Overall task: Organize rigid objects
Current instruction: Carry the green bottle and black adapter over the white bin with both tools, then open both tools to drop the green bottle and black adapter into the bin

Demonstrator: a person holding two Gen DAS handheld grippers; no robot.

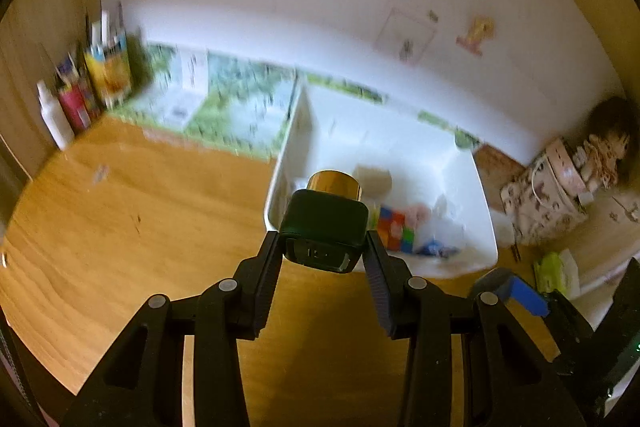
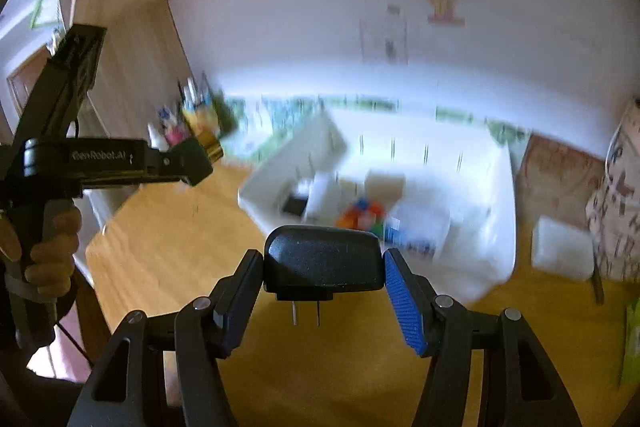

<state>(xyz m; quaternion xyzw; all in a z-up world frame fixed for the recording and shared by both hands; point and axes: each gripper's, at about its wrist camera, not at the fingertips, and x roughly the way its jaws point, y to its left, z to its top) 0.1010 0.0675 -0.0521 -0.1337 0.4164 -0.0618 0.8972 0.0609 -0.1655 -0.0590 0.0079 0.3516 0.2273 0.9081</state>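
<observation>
Bottle (image 1: 324, 227), dark green with gold cap, sat clamped in left claw (image 1: 325, 247), black charger (image 2: 323, 259) clamped in right claw (image 2: 323, 271), both above counter (image 1: 140, 211) near white bin (image 1: 480, 227).

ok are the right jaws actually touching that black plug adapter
Touching. The right wrist view shows both pads of the right gripper pressed flat against the sides of the black plug adapter, with no gap.
</observation>
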